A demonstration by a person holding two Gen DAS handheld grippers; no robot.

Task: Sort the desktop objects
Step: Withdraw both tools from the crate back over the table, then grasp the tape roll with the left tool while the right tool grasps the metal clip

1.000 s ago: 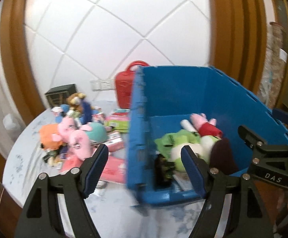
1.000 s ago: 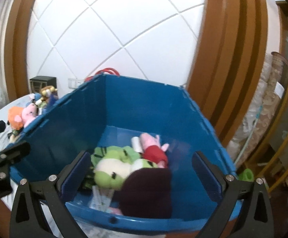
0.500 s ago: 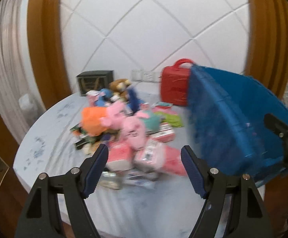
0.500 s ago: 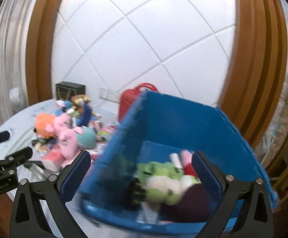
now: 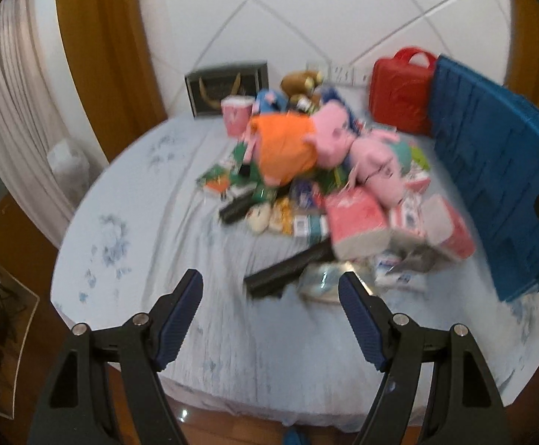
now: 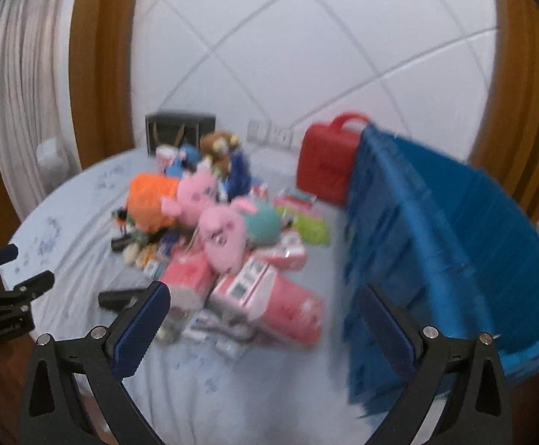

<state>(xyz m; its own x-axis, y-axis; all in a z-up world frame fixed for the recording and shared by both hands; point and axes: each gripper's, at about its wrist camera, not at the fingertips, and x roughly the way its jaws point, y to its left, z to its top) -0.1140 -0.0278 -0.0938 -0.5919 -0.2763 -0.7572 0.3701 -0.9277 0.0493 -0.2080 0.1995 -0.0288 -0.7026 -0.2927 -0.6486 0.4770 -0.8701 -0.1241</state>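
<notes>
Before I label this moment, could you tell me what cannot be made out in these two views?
- Blue bin contents: both views show only its outer wall.
- Packet labels in the toy pile: motion blur, both views.
- Flat black item: blurred, partly under the pink pack.
- Left gripper, right gripper: open, empty.

A white quilted wall panel with diagonal seams rises behind the cloth-covered counter, framed by brown wooden trim. Pale pleated curtains hang at left over a wooden floor.

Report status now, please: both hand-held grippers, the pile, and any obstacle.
Left hand-held gripper open, empty. Right hand-held gripper open, empty. Pile of toys and packets unsorted on table. Blue crate beside pile; no obstacle.
</notes>
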